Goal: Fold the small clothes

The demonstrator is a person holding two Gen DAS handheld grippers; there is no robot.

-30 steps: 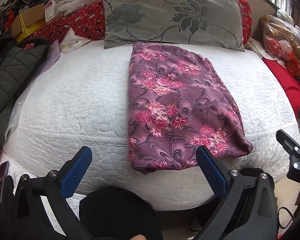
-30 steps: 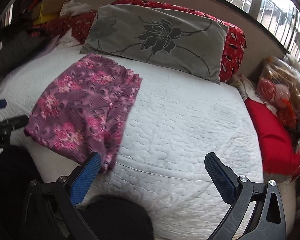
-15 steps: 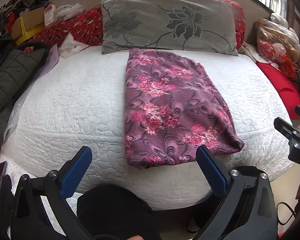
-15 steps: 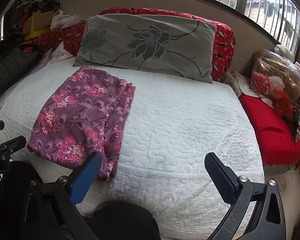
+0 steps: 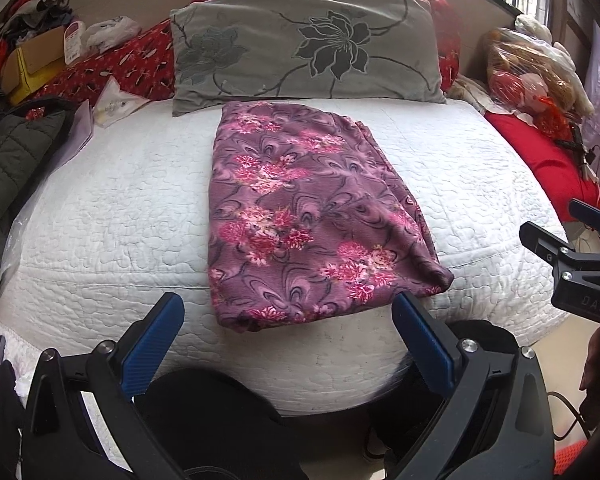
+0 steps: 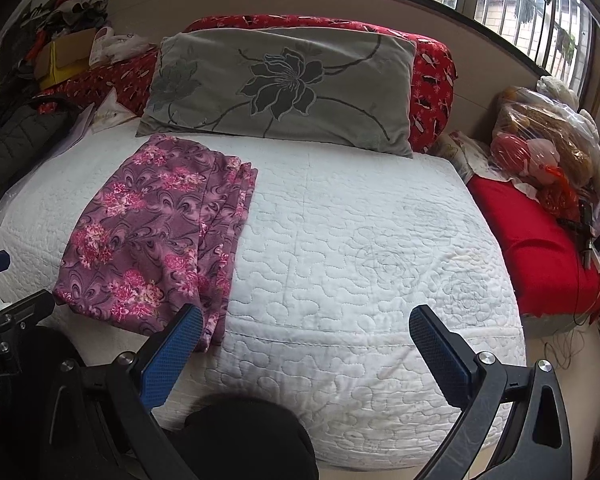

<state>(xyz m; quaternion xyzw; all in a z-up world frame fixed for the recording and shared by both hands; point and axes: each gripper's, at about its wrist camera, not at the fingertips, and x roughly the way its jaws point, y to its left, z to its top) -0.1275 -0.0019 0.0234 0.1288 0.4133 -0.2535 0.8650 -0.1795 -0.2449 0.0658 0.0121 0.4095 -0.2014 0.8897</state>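
Nearest the cameras, the left tongs (image 5: 286,334) stood spread wide with nothing between their blue pads, held off the near edge of the bed. The right tongs (image 6: 306,338) were likewise spread and empty, and they showed in the left wrist view at about three o'clock, well apart from the cloth.

Just beyond the left tongs, at twelve o'clock, the purple garment with pink flower print (image 5: 300,216) lay on the white quilted bed cover (image 5: 112,208) as a long flat rectangle, its near end drooping over the mattress edge. From the right tongs it sat at about ten o'clock, its layered edges stacked along the right side.

The lengthwise folding looked done. The next move probably called for both tongs to pinch the near corners and carry them toward the far end.

Farthest off, a grey pillow with a dark flower (image 5: 308,48) leaned against a red patterned bolster (image 6: 432,80).
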